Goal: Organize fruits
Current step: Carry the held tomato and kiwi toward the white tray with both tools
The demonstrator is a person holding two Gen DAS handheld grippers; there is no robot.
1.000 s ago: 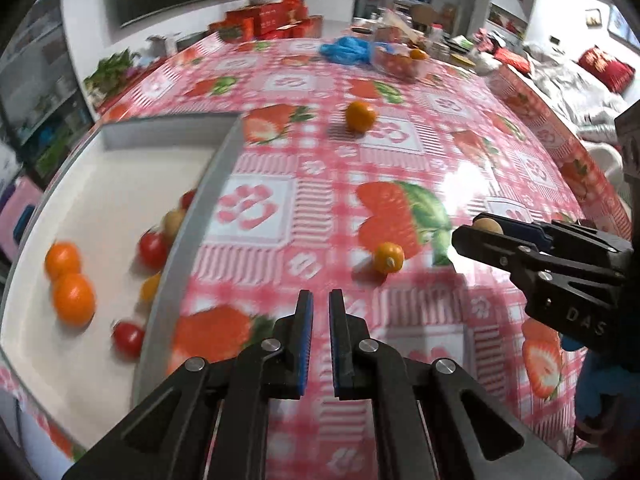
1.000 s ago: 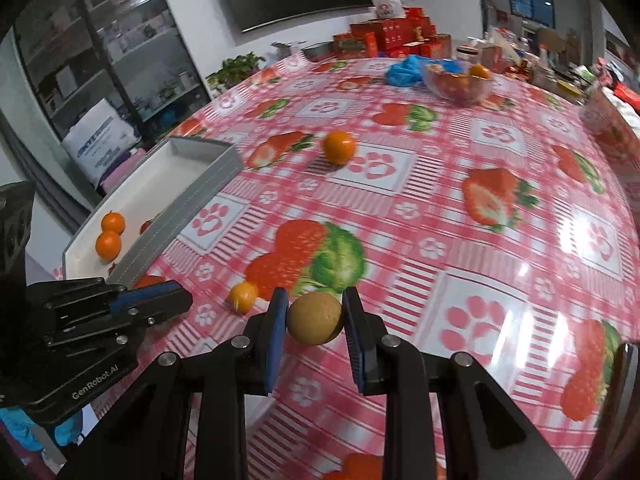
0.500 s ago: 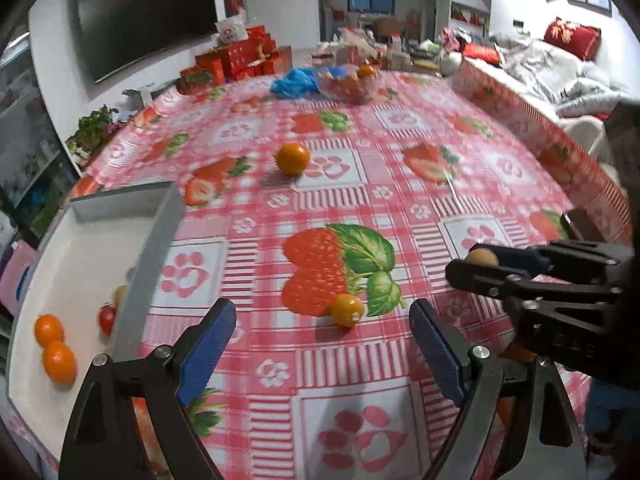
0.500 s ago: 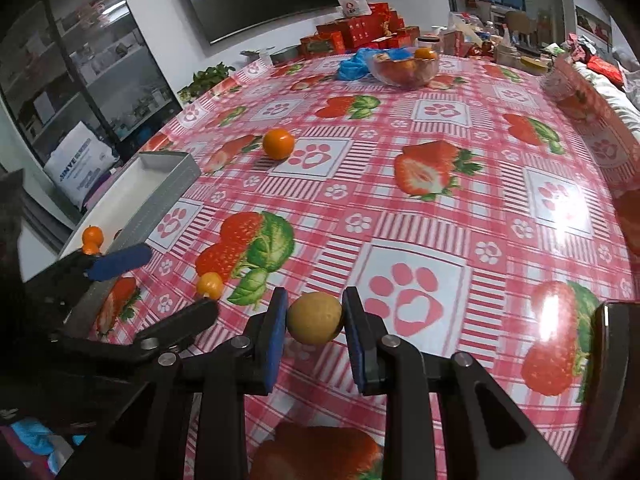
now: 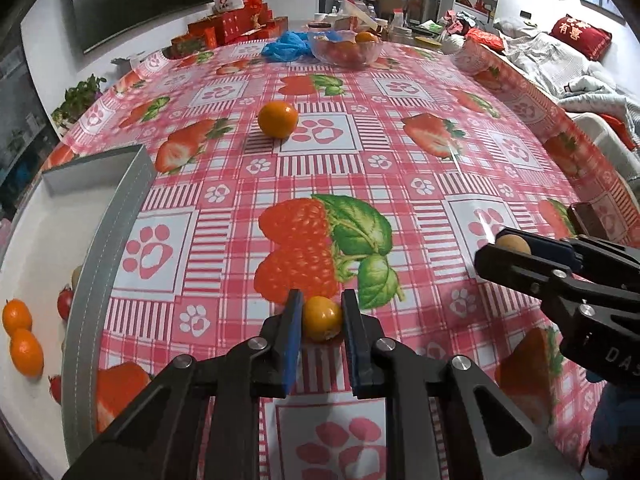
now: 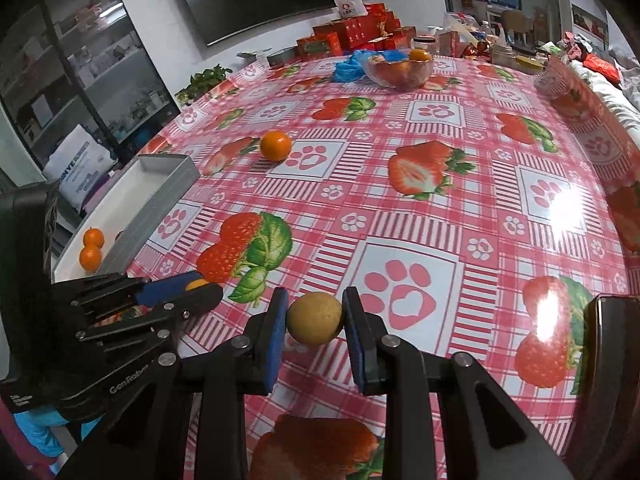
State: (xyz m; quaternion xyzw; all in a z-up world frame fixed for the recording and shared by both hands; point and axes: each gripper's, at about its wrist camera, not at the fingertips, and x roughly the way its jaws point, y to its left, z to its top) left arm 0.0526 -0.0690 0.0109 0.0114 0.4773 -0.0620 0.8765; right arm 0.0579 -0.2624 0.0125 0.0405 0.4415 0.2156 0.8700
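Observation:
My left gripper (image 5: 320, 320) is shut on a small orange kumquat (image 5: 321, 317) at the table surface, near a printed strawberry. It also shows in the right wrist view (image 6: 192, 288). My right gripper (image 6: 314, 316) is shut on a round tan longan (image 6: 314, 317) and holds it above the tablecloth; it shows at the right in the left wrist view (image 5: 516, 246). A larger orange (image 5: 277, 119) lies loose farther back on the table. A grey tray (image 5: 100, 248) at the left holds oranges (image 5: 21, 340) and small tomatoes (image 5: 64, 303).
A glass bowl of fruit (image 5: 346, 46) and a blue bag (image 5: 286, 46) stand at the far end, with red boxes (image 5: 232, 26) behind. A dark object (image 6: 612, 360) lies at the table's right edge. The table edge runs along the right.
My left gripper opened wide, moved forward to the kumquat and closed on it. My right gripper kept hold of the longan and shifted little.

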